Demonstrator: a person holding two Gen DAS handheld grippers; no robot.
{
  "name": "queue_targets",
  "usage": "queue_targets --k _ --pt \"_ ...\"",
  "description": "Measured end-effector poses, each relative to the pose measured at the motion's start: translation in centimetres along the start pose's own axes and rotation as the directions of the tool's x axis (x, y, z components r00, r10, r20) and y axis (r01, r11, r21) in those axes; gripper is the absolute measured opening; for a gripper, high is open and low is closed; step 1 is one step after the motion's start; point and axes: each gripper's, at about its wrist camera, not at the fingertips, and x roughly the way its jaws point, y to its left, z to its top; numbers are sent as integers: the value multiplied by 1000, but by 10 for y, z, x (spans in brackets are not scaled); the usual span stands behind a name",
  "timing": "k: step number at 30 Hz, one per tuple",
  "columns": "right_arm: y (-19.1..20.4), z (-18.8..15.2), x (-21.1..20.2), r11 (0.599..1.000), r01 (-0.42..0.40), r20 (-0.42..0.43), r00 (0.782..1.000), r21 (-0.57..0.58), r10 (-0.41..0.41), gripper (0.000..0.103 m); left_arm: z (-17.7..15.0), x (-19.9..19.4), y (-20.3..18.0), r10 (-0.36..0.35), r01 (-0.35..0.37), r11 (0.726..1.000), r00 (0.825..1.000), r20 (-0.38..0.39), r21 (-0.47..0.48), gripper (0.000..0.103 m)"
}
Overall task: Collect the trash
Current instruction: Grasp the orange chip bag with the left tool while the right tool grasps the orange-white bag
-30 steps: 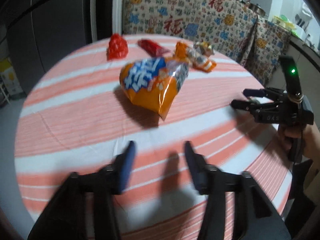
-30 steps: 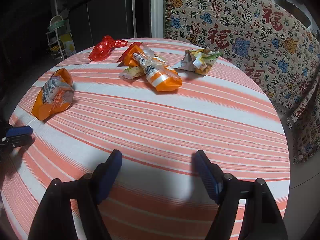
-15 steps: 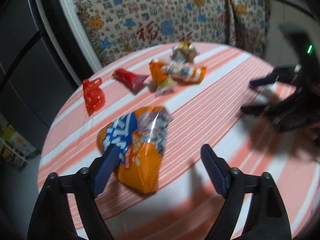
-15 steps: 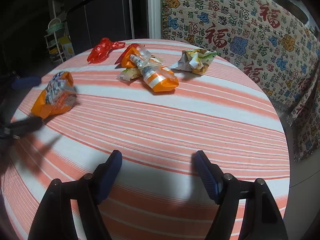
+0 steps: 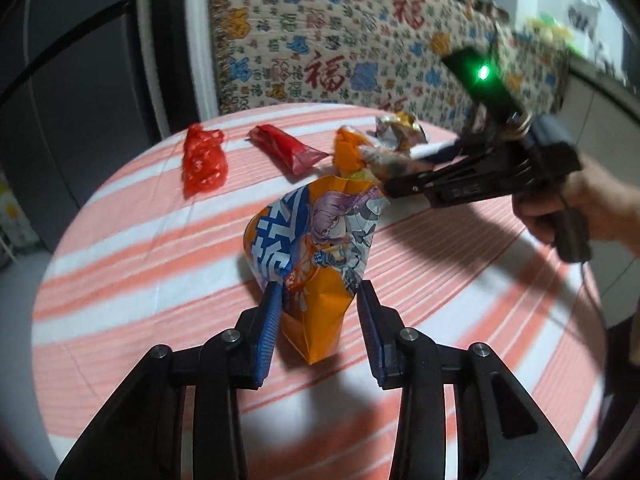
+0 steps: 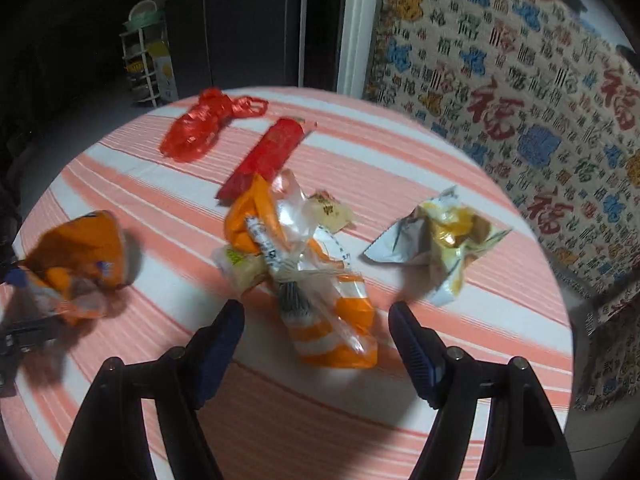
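Note:
An orange and blue snack bag [image 5: 316, 248] lies on the round striped table [image 5: 120, 272]; its lower end sits between the fingers of my left gripper [image 5: 318, 312], which touch it on both sides. The bag also shows at the left of the right wrist view [image 6: 76, 264]. My right gripper [image 6: 316, 336] is open, its fingers on either side of an orange and clear wrapper bundle [image 6: 308, 276]. The right gripper shows in the left wrist view [image 5: 472, 176], reaching over the far wrappers.
A red plastic bag [image 6: 208, 124], a red wrapper [image 6: 268, 156] and a crumpled yellow-silver wrapper [image 6: 436, 244] lie farther back. A patterned cloth [image 6: 520, 80] hangs behind the table. A dark cabinet [image 5: 80, 60] stands at the left.
My left gripper moved in and narrowed around the orange and blue bag's lower end. My right gripper moved forward across the table to the orange and clear wrapper bundle.

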Motion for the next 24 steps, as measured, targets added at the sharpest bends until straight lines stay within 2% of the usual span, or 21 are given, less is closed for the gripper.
queue_targets --k 1,5,10,15,17,24 --pt "-2 -2 3 1000 -13 -17 1000 12 13 44 -5 -6 3 -16 16 1000 1000 9 -26 38" --pt "-8 -21 -15 991 -68 -18 997 119 71 43 -26 -24 12 -50 54 993 998 39 -109 38" --pt "0 -66 -66 965 -149 -35 987 215 160 43 -50 -49 25 -74 94 969 993 96 -230 38" --pt "12 -110 -99 947 -167 -3 985 274 175 43 -48 -56 15 -70 100 964 989 126 -247 37" --pt "13 -124 -107 945 -154 17 988 288 156 43 -45 -56 7 -74 103 966 989 128 -238 37" --pt "5 -145 -122 933 -99 40 995 345 90 43 -37 -52 -19 -97 123 964 988 121 -234 37"
